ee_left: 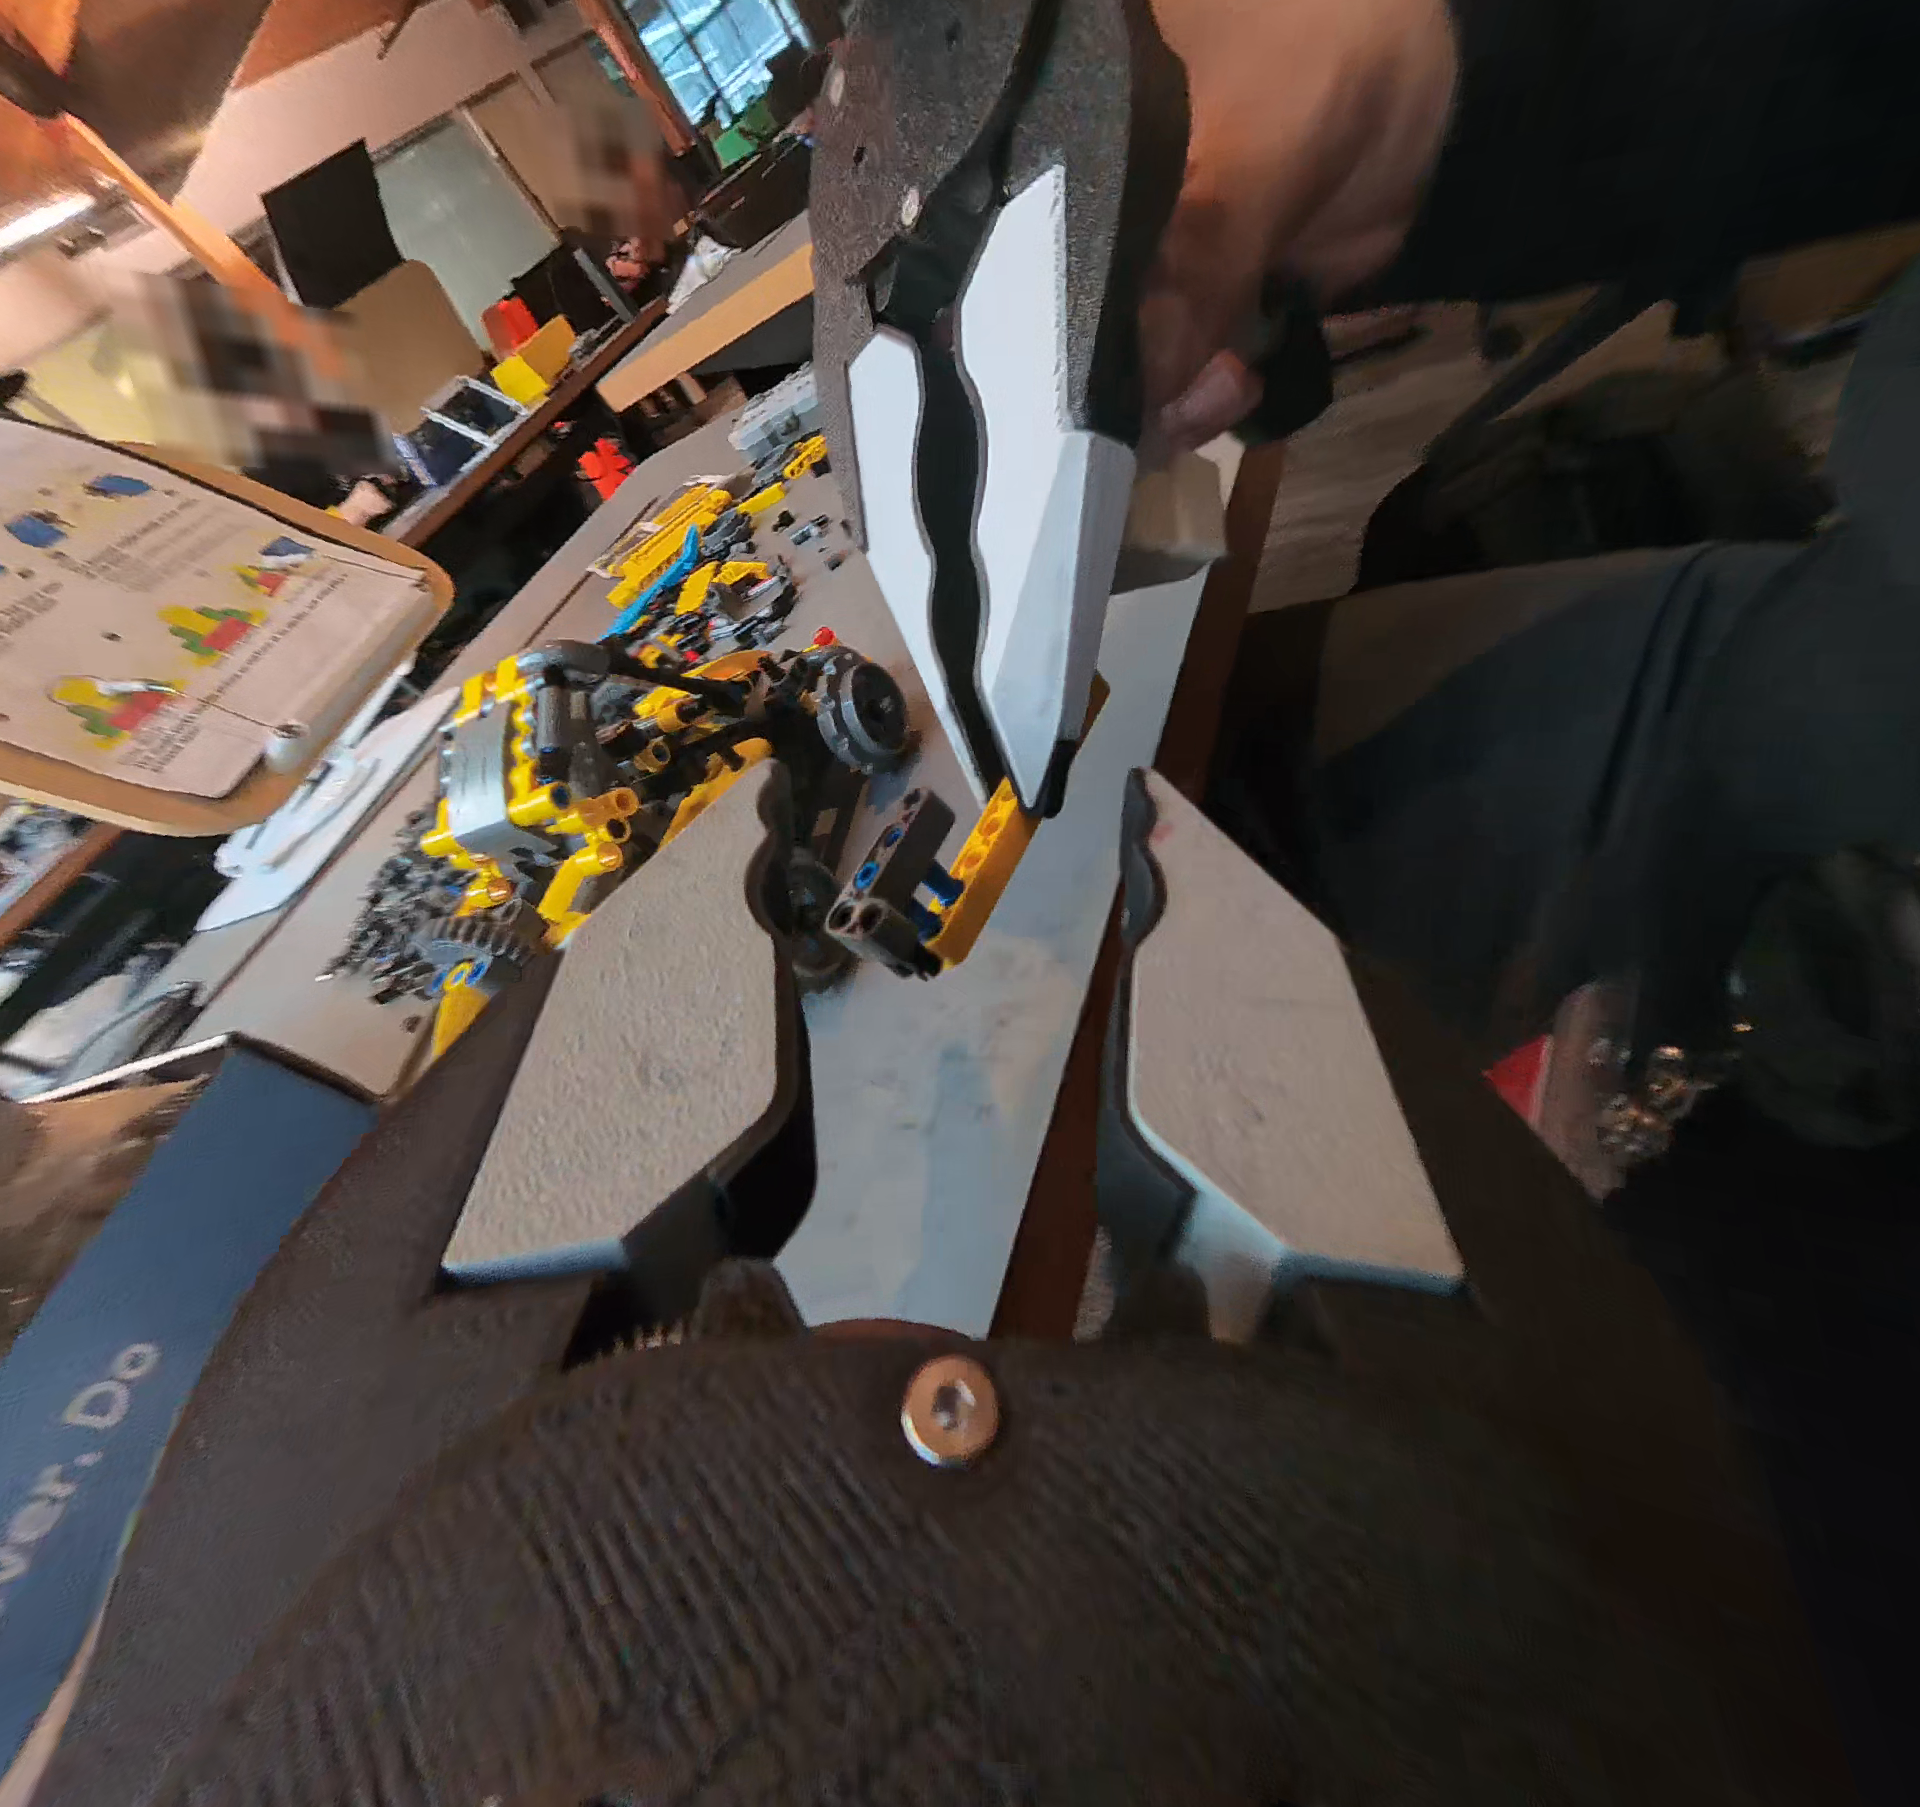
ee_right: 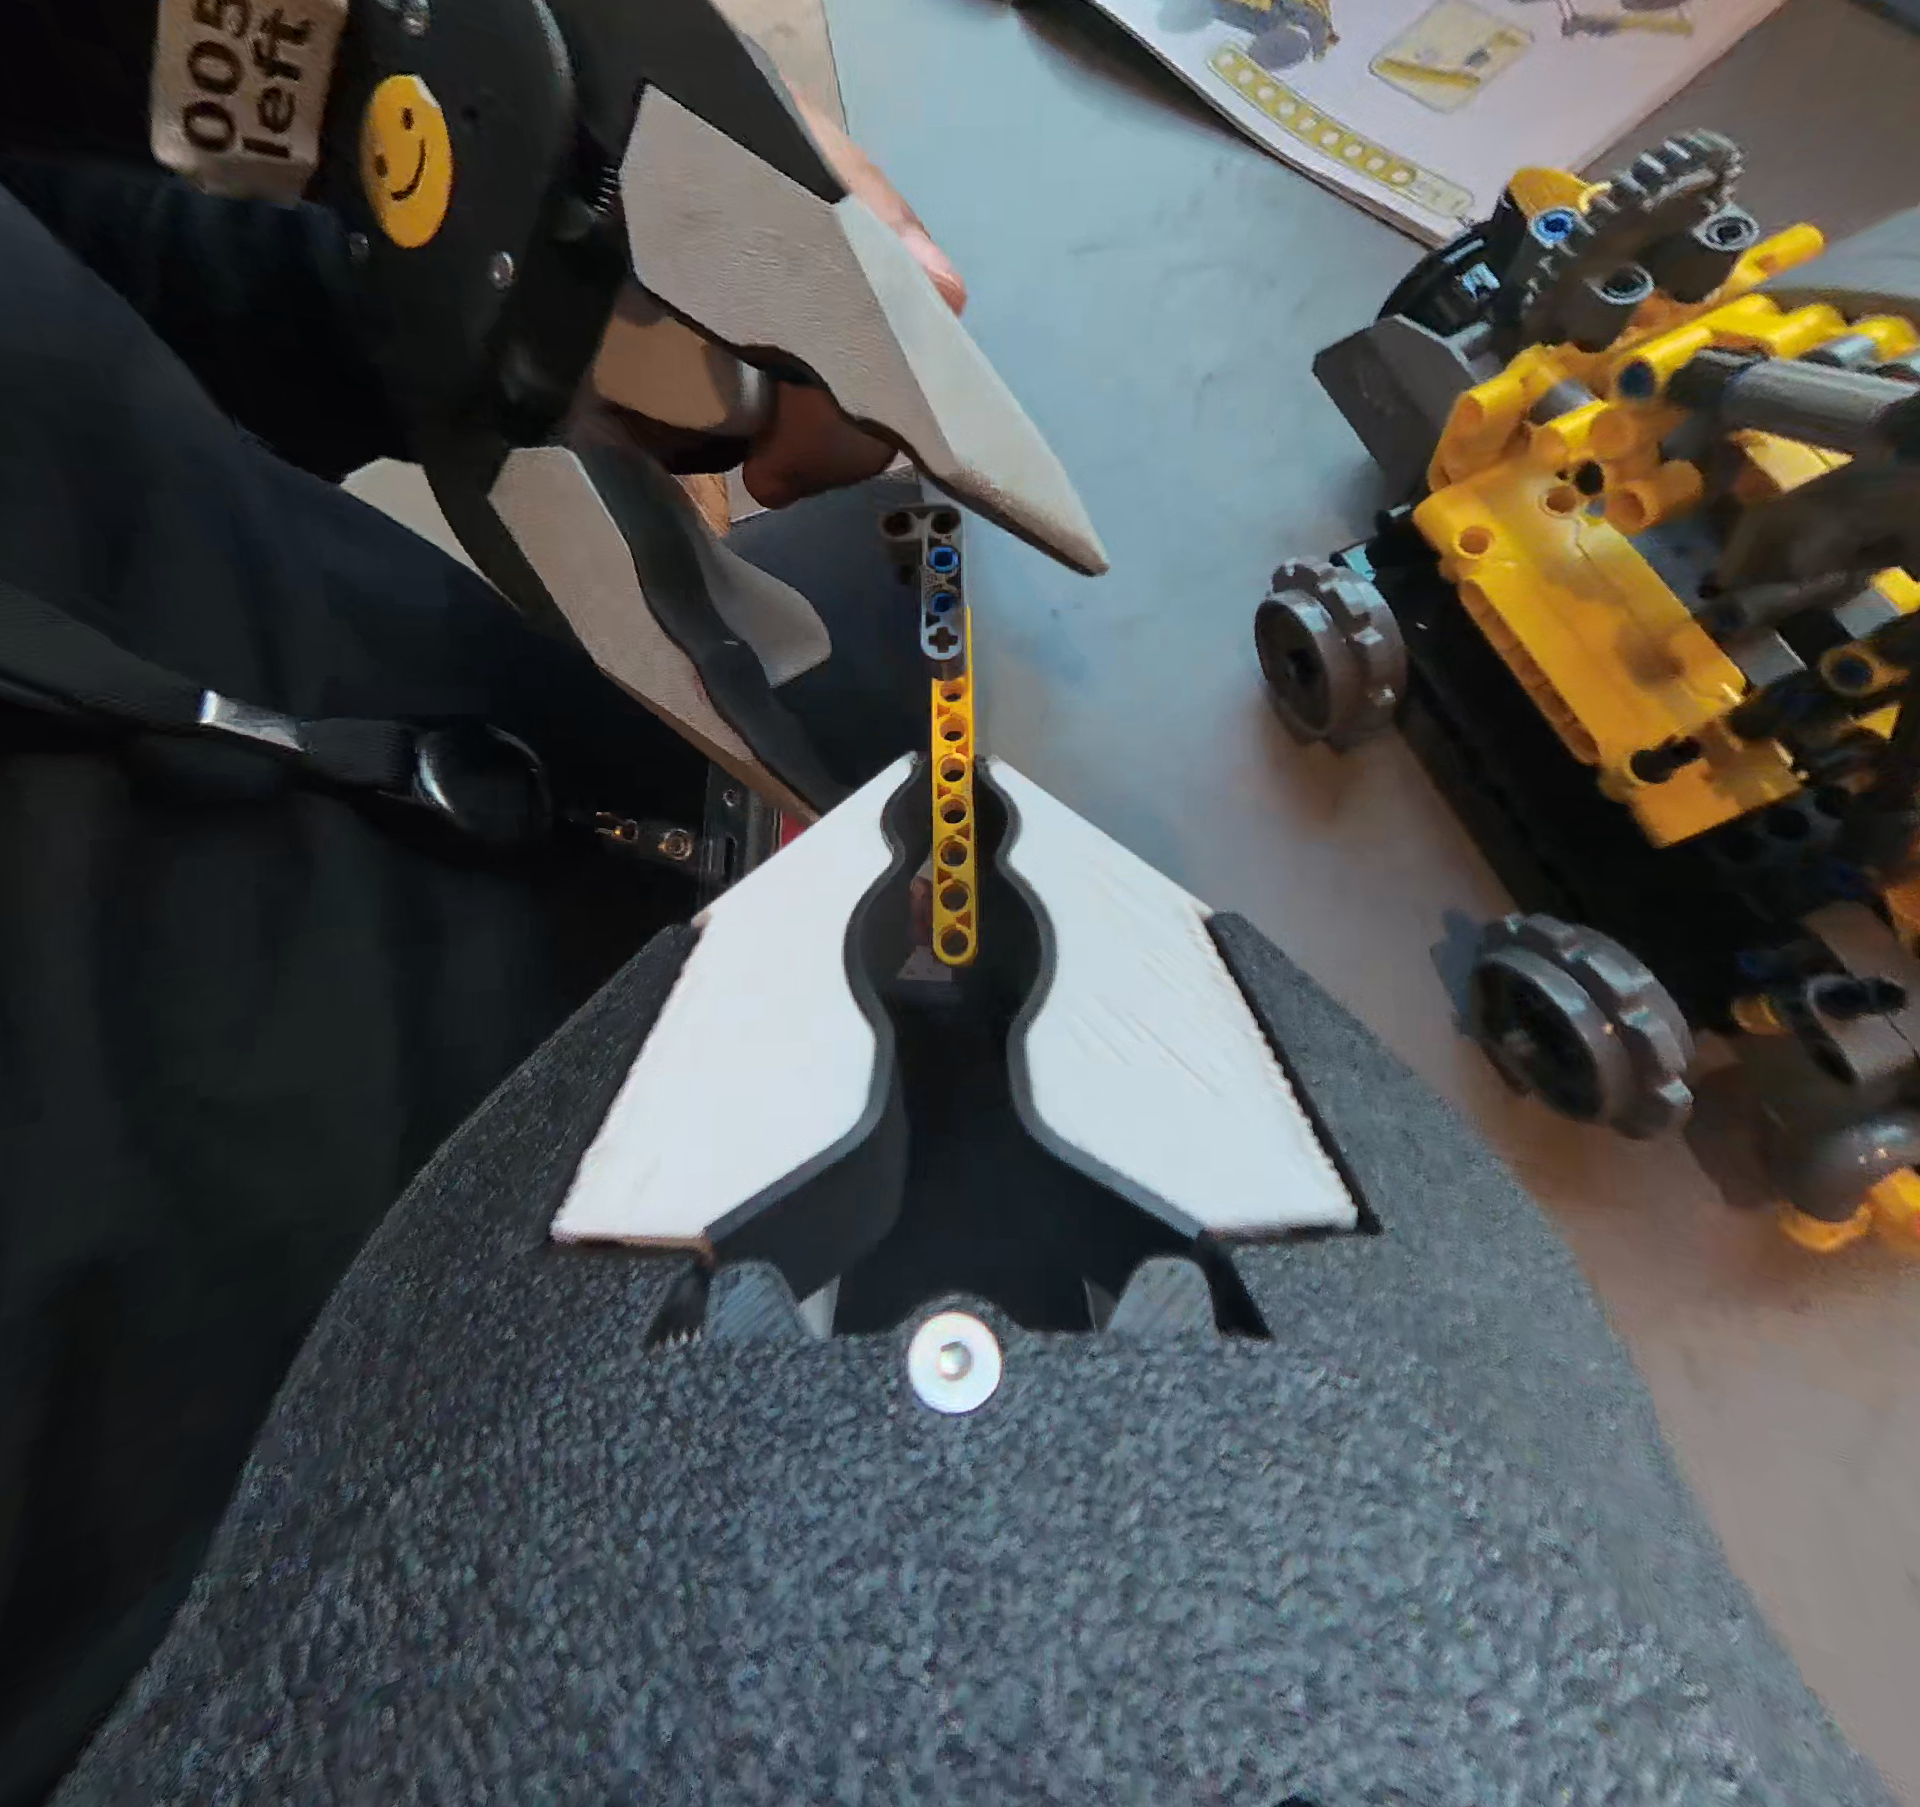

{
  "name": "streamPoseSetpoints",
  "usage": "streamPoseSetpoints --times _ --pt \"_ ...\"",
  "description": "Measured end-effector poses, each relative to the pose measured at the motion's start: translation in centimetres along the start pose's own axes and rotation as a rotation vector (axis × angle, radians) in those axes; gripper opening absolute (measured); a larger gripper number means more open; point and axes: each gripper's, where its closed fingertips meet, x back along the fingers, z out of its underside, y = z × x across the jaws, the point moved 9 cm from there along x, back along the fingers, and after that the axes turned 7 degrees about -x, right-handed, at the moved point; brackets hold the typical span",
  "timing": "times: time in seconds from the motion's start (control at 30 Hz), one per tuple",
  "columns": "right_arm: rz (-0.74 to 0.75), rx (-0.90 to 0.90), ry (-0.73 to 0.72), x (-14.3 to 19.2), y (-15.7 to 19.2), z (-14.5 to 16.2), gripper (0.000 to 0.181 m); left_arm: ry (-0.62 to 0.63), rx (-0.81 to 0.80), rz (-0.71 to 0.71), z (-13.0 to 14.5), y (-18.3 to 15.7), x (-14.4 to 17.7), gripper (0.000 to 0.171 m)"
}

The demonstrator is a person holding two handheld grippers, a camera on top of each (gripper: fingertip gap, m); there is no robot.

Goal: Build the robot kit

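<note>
Beside yellow model (ee_right: pixel 1621 614), booklet (ee_right: pixel 1351 22), loose parts (ee_left: pixel 707 552)

Two hand-held tongs in rough black printed plastic, carried by a person wearing dark clothing.

The left tongs (ee_right: pixel 914 614) are showing flat pale-grey pointed fingers (ee_right: pixel 831 303) with wavy black inner edges, a round yellow smiley sticker (ee_right: pixel 407 159) and a pale label (ee_right: pixel 244 64) bearing writing; the right tongs (ee_right: pixel 951 770) are showing white fingers (ee_right: pixel 1132 1061) lined in black rubber and a silver screw (ee_right: pixel 954 1362) set in the grainy shell, while a black strap with a buckle (ee_right: pixel 249 729) is crossing the person's black sleeve (ee_right: pixel 208 1030).
</note>
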Motion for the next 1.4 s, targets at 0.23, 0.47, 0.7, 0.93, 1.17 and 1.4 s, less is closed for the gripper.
streamPoseSetpoints --times 0.23,0.47,0.7,0.93,1.17,1.4 --pt "-0.072 -0.079 0.008 0.2 0.9 0.1 0.007 0.048 -0.071 -0.004 0.1 -0.6 -0.5 0.057" --pt "-0.059 -0.062 0.004 -0.4 1.0 0.0 0.007 0.048 -0.101 -0.001 0.3 -0.9 -0.5 0.046" --pt "0.038 -0.006 -0.014 0.0 0.6 -0.2 0.007 0.021 -0.006 0.002 0.3 -0.2 -0.2 0.049" --pt "0.088 0.04 -0.026 0.1 0.7 -0.1 0.007 0.021 0.001 -0.01 0.4 -0.1 -0.2 0.047" --pt "0.026 -0.039 -0.097 0.6 0.0 0.1 0.007 -0.002 0.052 -0.025 0.4 0.4 0.0 0.046" --pt "0.006 -0.075 -0.154 1.3 -0.7 0.3 0.007 -0.039 0.121 -0.035 0.5 1.0 0.4 0.045"
